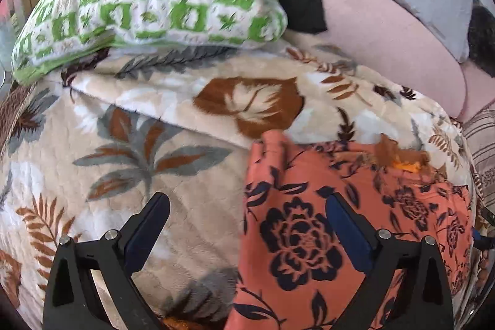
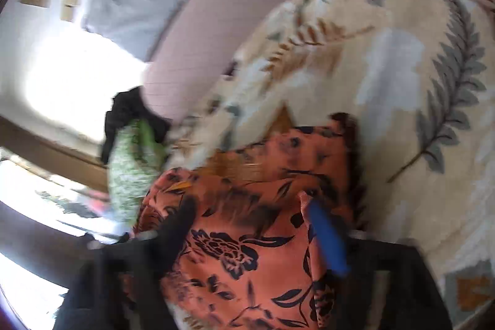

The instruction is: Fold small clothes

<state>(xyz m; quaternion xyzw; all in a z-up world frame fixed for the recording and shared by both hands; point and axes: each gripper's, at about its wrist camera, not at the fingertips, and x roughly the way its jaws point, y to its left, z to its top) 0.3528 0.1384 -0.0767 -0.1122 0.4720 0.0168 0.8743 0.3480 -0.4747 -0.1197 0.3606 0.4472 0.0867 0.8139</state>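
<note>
One floral garment (image 1: 340,221), long axis left-right

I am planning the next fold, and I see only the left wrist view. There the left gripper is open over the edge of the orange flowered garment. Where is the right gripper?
Observer: The right gripper is over the same orange flowered garment, and the cloth fills the space between its two fingers.
Operator: Is it shut on the cloth?
Observer: No, its jaws stand wide apart. A fold of the cloth lies against the blue pad of one finger.
Operator: What lies ahead of it?
Observer: The leaf-print blanket lies beyond the garment. The right wrist picture is smeared, so finer detail cannot be told.
</note>
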